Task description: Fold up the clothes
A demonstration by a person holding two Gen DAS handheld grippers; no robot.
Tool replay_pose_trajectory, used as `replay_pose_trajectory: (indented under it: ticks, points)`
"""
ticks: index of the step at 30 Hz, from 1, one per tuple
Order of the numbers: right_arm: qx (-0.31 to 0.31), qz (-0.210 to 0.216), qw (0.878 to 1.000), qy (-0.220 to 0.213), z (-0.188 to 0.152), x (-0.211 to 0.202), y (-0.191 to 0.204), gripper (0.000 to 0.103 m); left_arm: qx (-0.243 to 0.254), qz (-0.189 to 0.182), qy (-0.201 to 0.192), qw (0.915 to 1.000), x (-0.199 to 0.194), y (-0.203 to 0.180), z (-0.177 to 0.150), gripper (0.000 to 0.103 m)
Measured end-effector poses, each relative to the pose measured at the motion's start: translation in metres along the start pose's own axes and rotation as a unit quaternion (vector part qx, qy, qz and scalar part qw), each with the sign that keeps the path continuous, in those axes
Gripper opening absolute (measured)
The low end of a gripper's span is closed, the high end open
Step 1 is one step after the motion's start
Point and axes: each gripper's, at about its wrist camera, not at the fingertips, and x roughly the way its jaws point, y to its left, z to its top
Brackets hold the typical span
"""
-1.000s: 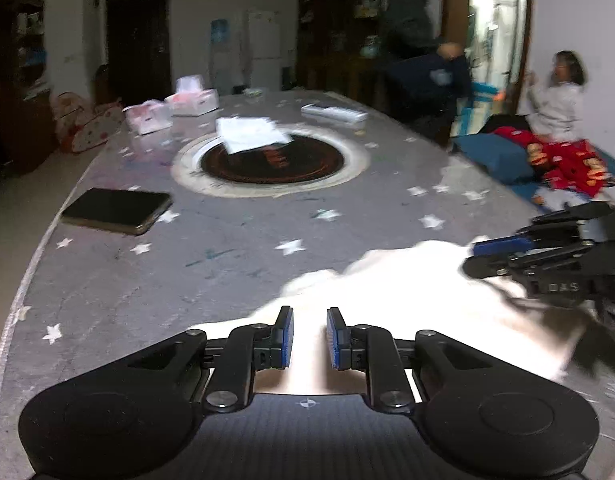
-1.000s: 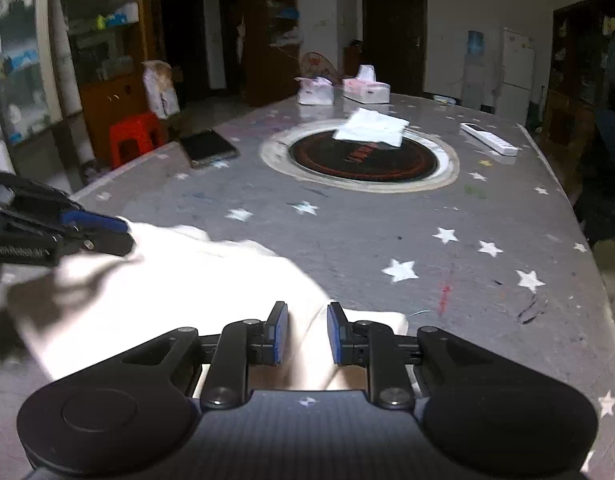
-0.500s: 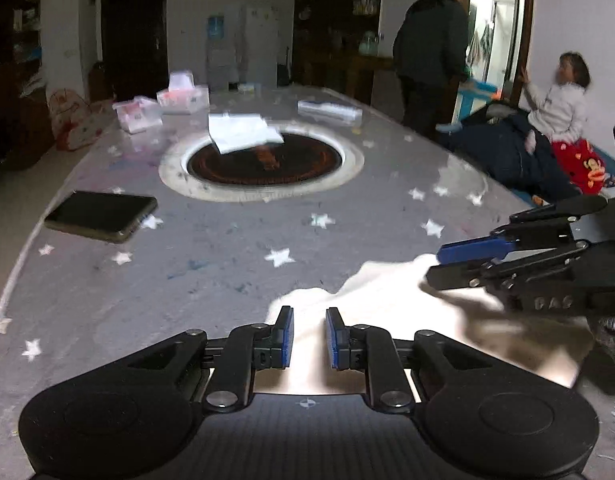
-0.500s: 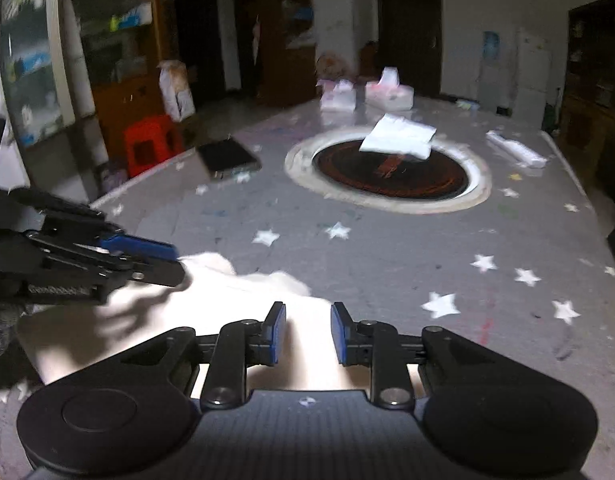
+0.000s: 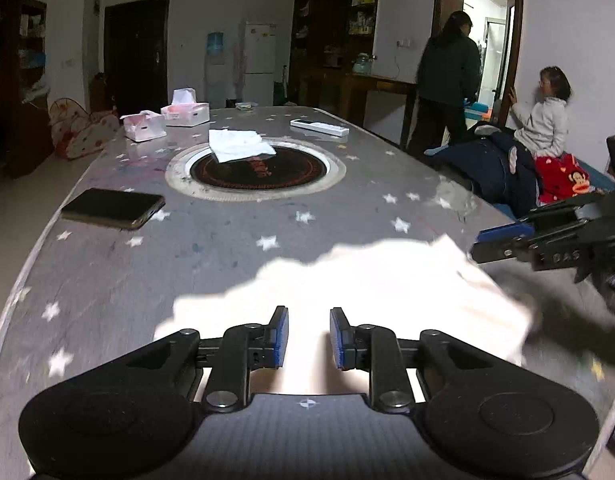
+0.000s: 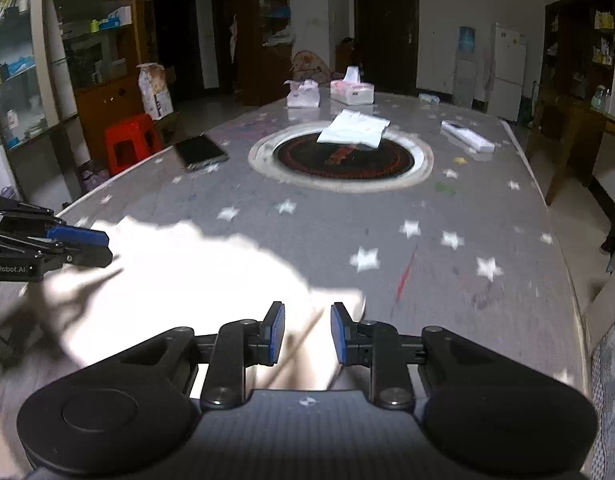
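A white garment (image 5: 367,280) lies flat on the near end of the grey star-patterned table (image 5: 107,280). My left gripper (image 5: 309,338) hovers low over the garment's near edge, open, with cloth showing through the gap between its blue pads. At the garment's right side the right gripper (image 5: 503,242) comes in side-on. From the right wrist, the same garment (image 6: 187,272) spreads to the left. My right gripper (image 6: 307,334) is open above its right corner. The left gripper (image 6: 79,244) hangs over the cloth's left edge.
A dark phone (image 5: 113,208) lies at the left. A folded white cloth (image 5: 239,146) rests on the round hotplate (image 5: 263,170) mid-table. Tissue boxes (image 5: 185,114) and a remote (image 5: 319,128) sit farther back. Two people (image 5: 447,76) are by the doorway. A red stool (image 6: 133,142) stands beside the table.
Compared with half a second ago, the two grippers have drawn apart sideways over the garment. Both jaw gaps look the same. The standing person has walked toward the doorway.
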Motion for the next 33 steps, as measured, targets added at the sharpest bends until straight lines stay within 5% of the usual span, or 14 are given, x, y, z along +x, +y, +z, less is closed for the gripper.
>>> replay_pose_trajectory:
  ticks: [13,22,25,28,30,33]
  points:
    - [0.02,0.026,0.999,0.012,-0.037,-0.007,0.019,0.023,-0.009,0.058,-0.003,0.9983,-0.02,-0.008,-0.03,0.036]
    - [0.108,0.07,0.992,0.006,-0.04,0.007,0.002,0.023,-0.035,0.072,-0.003,0.9968,-0.03,-0.008,-0.037,0.04]
    - [0.123,0.076,0.989,0.003,-0.041,0.008,0.002,0.012,-0.04,0.073,-0.001,0.9965,-0.029,-0.008,-0.036,0.04]
    - [0.084,0.037,0.996,-0.016,-0.037,-0.003,0.012,0.002,-0.035,0.08,0.003,0.9962,-0.029,-0.008,-0.036,0.04]
    - [0.023,-0.015,0.999,-0.038,-0.032,-0.016,0.024,0.002,-0.034,0.083,0.006,0.9959,-0.028,-0.007,-0.037,0.04]
    - [0.019,-0.029,0.999,-0.032,-0.034,-0.013,0.023,0.002,-0.037,0.087,0.005,0.9955,-0.028,-0.005,-0.038,0.041]
